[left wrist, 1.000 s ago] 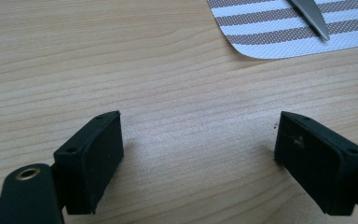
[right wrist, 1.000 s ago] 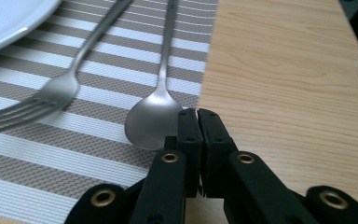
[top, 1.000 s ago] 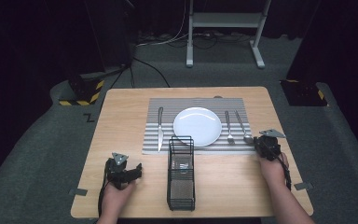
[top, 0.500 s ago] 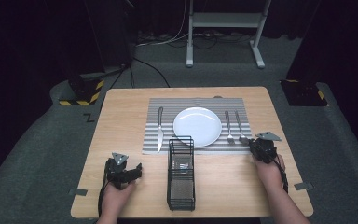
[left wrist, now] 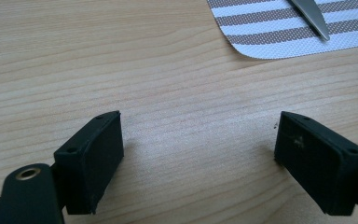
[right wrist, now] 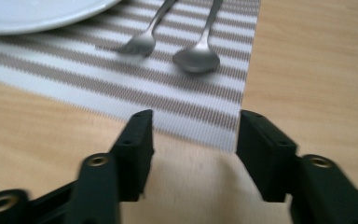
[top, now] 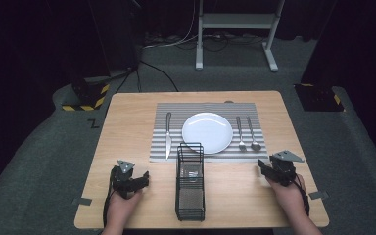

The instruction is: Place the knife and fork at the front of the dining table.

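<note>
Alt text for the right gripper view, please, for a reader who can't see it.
The right gripper has its two black jaws open and empty, low over the wooden table at the corner of a striped placemat. Just beyond on the mat lie a fork and a spoon, beside a white plate's rim.

The room is dark, with black curtains or walls all around, and the light falls mainly on a light wooden table (top: pixel 127 127) that stands on a grey carpet floor (top: pixel 44 161). Behind the table there is a grey metal stand (top: pixel 235 22) with two legs, and several black cables (top: pixel 161 78) run over the floor near it. A block with yellow and black stripes (top: pixel 85 95) lies at the far left of the table, and a similar dark one (top: pixel 320 95) lies at the far right.
</note>
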The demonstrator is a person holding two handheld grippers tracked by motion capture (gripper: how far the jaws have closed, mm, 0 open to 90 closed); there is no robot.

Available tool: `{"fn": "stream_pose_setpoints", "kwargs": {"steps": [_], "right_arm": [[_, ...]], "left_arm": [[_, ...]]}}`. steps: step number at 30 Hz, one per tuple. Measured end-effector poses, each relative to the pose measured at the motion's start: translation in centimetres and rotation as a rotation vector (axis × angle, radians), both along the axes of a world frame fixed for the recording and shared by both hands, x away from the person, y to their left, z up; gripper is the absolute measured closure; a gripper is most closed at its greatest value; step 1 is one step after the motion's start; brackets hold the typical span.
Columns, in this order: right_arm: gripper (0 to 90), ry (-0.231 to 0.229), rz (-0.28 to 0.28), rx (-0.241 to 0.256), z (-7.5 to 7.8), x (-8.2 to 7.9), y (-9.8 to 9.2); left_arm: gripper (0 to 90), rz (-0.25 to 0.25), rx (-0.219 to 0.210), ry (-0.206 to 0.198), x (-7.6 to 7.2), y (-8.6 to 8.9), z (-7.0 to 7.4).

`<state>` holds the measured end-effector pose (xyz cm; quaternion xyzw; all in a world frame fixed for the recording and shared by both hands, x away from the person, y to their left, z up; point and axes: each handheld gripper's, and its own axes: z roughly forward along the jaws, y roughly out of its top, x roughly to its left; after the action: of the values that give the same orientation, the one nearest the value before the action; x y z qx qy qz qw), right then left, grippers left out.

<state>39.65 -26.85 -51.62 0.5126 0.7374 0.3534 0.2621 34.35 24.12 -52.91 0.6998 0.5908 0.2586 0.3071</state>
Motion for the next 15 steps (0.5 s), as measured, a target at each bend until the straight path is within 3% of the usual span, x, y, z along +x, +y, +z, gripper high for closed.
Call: {"fn": "stream_pose_setpoints", "kwargs": {"steps": [7, 10, 15], "right_arm": [[25.3, 0.043, -0.013, 0.013, -0.2, -3.0, -1.8], [21.3, 0.061, -0.028, -0.022, -0.6, -3.6, -2.3], [14.5, 0.088, -0.014, -0.017, -0.8, -3.9, -2.8]], "left_arm": [[15.7, 0.000, 0.002, -0.001, 0.0, 0.0, 0.0], [15.7, 0.000, 0.002, -0.001, 0.0, 0.0, 0.0], [15.7, 0.000, 0.002, -0.001, 0.0, 0.0, 0.0]]}}
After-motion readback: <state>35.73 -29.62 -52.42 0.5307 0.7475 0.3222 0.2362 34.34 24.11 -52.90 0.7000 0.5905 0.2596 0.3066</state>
